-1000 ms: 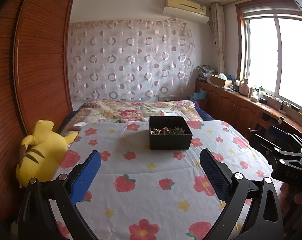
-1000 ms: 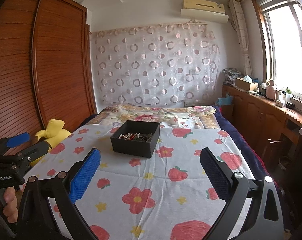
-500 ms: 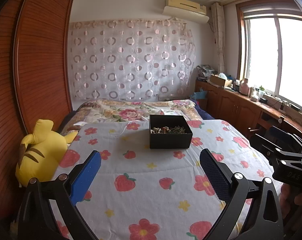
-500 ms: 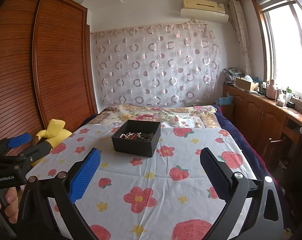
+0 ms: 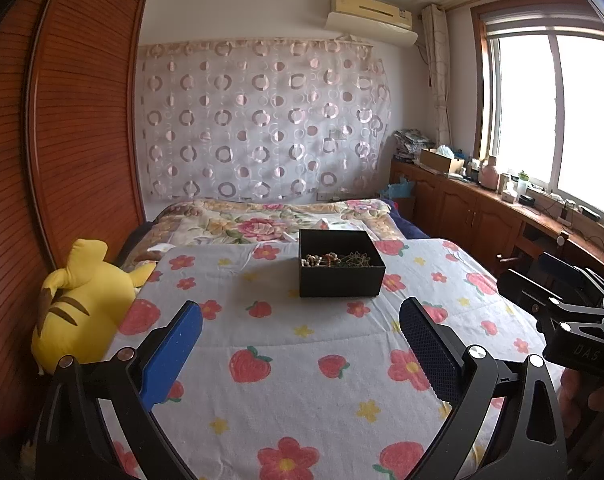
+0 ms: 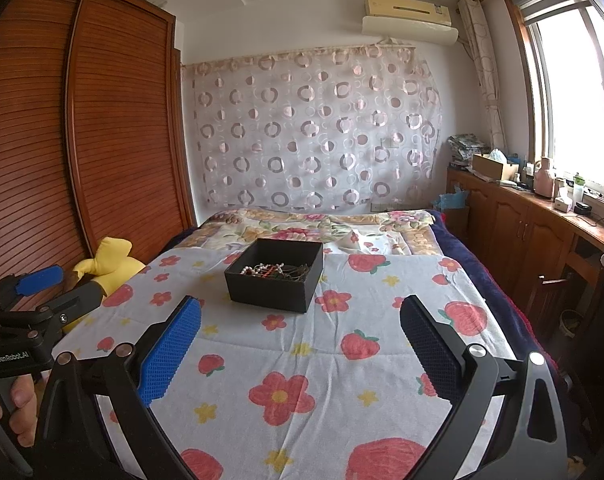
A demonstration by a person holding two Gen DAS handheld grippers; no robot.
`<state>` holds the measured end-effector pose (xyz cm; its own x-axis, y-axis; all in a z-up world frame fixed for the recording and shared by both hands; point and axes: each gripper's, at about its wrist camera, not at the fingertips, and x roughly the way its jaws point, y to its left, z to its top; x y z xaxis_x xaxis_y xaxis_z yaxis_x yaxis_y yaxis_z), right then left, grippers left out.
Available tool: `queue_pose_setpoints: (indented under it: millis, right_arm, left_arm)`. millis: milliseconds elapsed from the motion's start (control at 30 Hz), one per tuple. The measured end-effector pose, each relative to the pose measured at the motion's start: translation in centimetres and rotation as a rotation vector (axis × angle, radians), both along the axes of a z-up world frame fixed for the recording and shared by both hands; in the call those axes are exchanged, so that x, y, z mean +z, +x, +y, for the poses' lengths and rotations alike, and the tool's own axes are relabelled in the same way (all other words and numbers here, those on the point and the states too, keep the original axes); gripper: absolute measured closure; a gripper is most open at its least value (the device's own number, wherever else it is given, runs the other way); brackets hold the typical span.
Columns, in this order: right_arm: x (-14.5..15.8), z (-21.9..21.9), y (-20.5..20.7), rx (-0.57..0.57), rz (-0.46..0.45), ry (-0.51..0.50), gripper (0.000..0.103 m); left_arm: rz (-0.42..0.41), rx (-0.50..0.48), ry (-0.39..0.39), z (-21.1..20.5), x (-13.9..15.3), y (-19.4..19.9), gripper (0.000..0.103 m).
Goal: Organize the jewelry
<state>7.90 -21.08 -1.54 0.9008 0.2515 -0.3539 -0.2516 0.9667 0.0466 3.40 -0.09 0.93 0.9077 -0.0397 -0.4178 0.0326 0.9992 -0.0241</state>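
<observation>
A black open box [image 5: 341,266] stands on the strawberry-and-flower bedspread [image 5: 294,344]; it also shows in the right wrist view [image 6: 275,276]. Tangled jewelry [image 5: 335,259] lies inside it: beads and chains, with a white pearl strand in the right wrist view [image 6: 276,270]. My left gripper [image 5: 300,322] is open and empty, held above the bedspread short of the box. My right gripper [image 6: 300,320] is open and empty, also short of the box and to its right.
A yellow plush toy [image 5: 78,300] lies at the bed's left edge by the wooden wardrobe [image 5: 62,140]. A floral quilt [image 5: 270,222] lies behind the box. Wooden cabinets [image 5: 481,216] with clutter run under the window on the right.
Both grippers have drifted very slightly; the box sits almost the same in each view. Both stay open.
</observation>
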Motion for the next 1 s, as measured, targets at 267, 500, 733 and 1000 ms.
queue_pose_setpoints:
  millis: [267,500,733,1000]
  right_arm:
    - [-0.04,0.07,0.07,0.002,0.001,0.0,0.002]
    - [-0.23,0.34,0.08,0.003,0.003,-0.001,0.002]
    - [-0.18,0.33,0.08,0.003,0.003,-0.001,0.002]
    - [-0.19,0.27,0.07,0.002,0.001,0.0,0.002]
  left_arm:
    - [-0.003,-0.005,0.002,0.04,0.0,-0.18,0.008]
    - [-0.003,-0.006,0.001,0.01,-0.02,-0.19,0.008]
    - [-0.004,-0.005,0.001,0.0,-0.04,-0.19,0.008]
    - [-0.005,-0.003,0.002,0.07,-0.01,-0.19,0.008]
